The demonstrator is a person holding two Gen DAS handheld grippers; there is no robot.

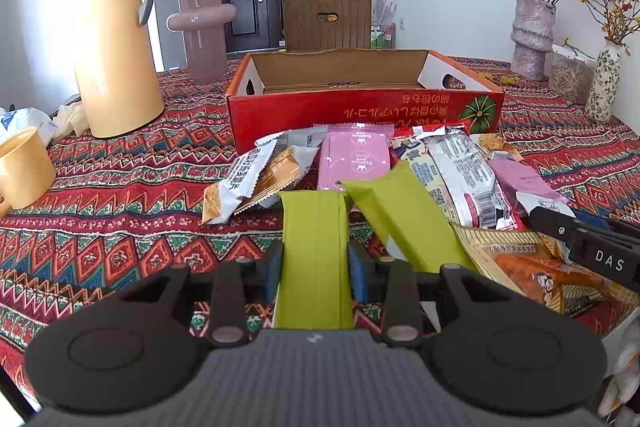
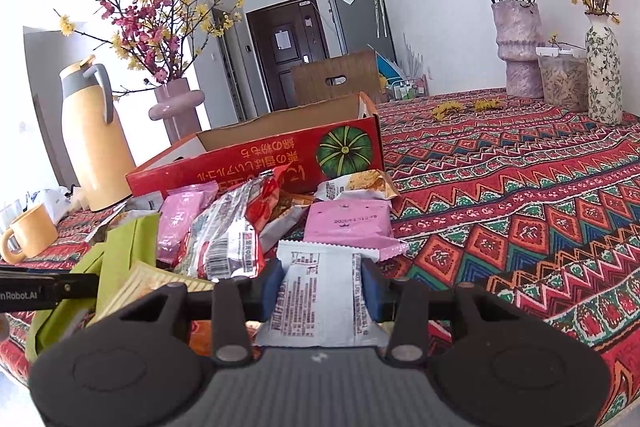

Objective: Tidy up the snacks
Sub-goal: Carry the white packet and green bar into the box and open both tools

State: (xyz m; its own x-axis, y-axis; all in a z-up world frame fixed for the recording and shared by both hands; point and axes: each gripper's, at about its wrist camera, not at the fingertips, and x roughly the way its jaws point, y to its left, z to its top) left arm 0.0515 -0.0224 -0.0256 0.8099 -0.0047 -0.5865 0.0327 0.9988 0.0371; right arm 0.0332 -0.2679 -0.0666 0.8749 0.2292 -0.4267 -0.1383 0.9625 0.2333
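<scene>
Between left tool [image 1: 314,267] pads, green packet [image 1: 314,239] clamped, right tool [image 2: 322,291] gripping white packet [image 2: 320,291]

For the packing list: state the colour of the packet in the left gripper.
Plain lime green packet, clearest in the left wrist view.

The left wrist view looks forward and slightly down from low over the tabletop's [image 1: 120,187] near edge, squarely at the long red side of the box [image 1: 360,111], with the snack pile [image 1: 440,167] close below the lens. The right wrist view sits just as low (a little further right), facing the box [image 2: 256,163] at an angle and along the table's [image 2: 520,187] right side. Both share box, pile [image 2: 240,227], jug [image 1: 116,39] [image 2: 92,131], mug [image 1: 24,167] [image 2: 32,231], vases and door.
</scene>
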